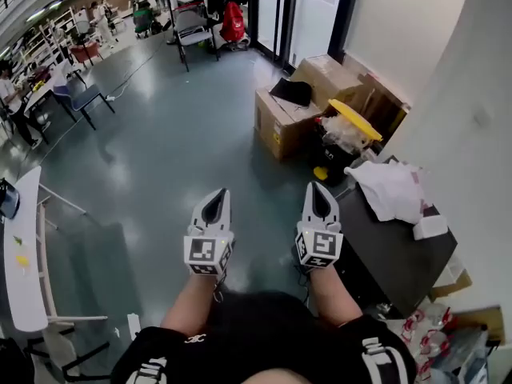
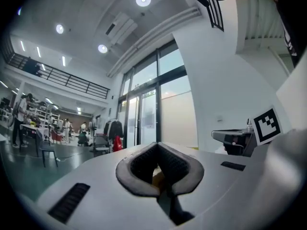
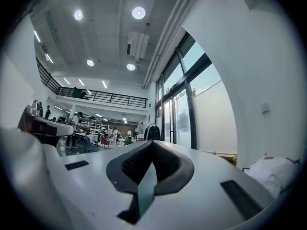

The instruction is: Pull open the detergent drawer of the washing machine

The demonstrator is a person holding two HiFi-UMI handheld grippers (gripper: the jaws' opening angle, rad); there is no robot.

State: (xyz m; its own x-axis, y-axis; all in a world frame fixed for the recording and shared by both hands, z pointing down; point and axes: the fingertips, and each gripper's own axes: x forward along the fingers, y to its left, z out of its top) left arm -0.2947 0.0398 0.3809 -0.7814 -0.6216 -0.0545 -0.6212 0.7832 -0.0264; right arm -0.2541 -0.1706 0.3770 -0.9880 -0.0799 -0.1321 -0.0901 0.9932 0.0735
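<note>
No washing machine drawer can be made out in any view. In the head view my left gripper [image 1: 216, 193] and right gripper [image 1: 321, 186] are held side by side in front of the person's body, above the grey floor, pointing away. Both are shut with nothing between the jaws. A low dark cabinet-like unit [image 1: 384, 254] stands just right of the right gripper; I cannot tell what it is. The left gripper view shows its closed tips [image 2: 157, 145] aimed across the hall, with the right gripper's marker cube [image 2: 266, 124] at the side. The right gripper view shows closed tips [image 3: 152, 142] too.
A white bag [image 1: 394, 187] lies on the dark unit. Beyond it are a yellow-lidded bin [image 1: 350, 124] and cardboard boxes [image 1: 290, 117]. A white wall [image 1: 472, 94] runs along the right. A white table [image 1: 20, 254] is at the left, with chairs [image 1: 84, 96] and people farther off.
</note>
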